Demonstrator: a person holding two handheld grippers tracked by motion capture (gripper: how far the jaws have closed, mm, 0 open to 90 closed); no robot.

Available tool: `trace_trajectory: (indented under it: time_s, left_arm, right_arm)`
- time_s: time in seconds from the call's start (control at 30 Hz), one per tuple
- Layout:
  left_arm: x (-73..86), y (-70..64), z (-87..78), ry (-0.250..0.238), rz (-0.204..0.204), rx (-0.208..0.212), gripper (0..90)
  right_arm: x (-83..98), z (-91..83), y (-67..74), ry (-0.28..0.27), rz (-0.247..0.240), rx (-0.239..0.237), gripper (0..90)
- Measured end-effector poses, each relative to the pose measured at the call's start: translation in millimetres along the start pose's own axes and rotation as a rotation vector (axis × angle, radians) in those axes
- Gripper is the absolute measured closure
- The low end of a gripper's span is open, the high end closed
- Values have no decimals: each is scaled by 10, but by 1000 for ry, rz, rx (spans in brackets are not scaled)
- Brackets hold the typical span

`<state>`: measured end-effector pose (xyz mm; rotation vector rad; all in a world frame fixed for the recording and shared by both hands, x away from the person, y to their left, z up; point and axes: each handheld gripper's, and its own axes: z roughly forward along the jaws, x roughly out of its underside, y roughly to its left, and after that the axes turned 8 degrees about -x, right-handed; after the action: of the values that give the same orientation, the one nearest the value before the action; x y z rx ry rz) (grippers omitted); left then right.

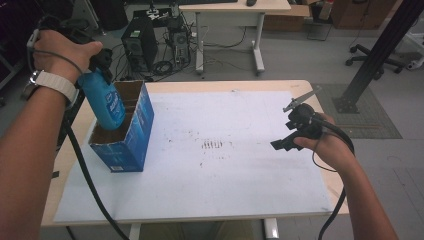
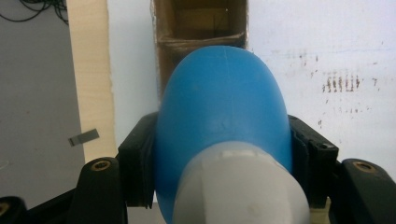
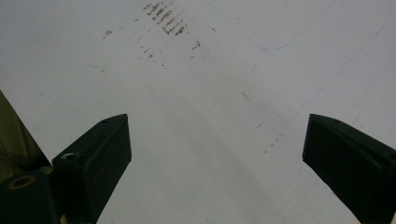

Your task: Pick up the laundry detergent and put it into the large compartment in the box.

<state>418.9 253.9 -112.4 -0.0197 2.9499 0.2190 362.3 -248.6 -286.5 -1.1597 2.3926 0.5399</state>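
Table (image 1: 240, 86) covered with white sheet (image 1: 225, 190), faint brown marks at centre. Left tool (image 2: 219, 154) clamped on blue bottle (image 2: 222, 107), bottle base lowered into front compartment of open blue box (image 1: 131, 137) at left edge. Right tool (image 3: 217, 154) released, jaws wide, above bare sheet.

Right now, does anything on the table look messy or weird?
Yes, a little. The white mat has a patch of brownish smudges near its middle, like rubbed-in dirt. Otherwise nothing is spilled or broken: the blue bottle sits upside down in the left tool, over the open blue box, which stands straight.
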Motion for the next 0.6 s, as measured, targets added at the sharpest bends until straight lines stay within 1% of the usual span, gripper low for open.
trace_trajectory:
  time_s: [0.23, 0.6]
  left_arm:
    - [8, 27, 98, 5, -2, -3, 373]
    - [14, -5, 257, 18, 4, 5, 373]
  right_arm:
    - [6, -8, -1, -1, 3, 3, 82]
    - [-7, 4, -1, 0, 3, 1, 82]
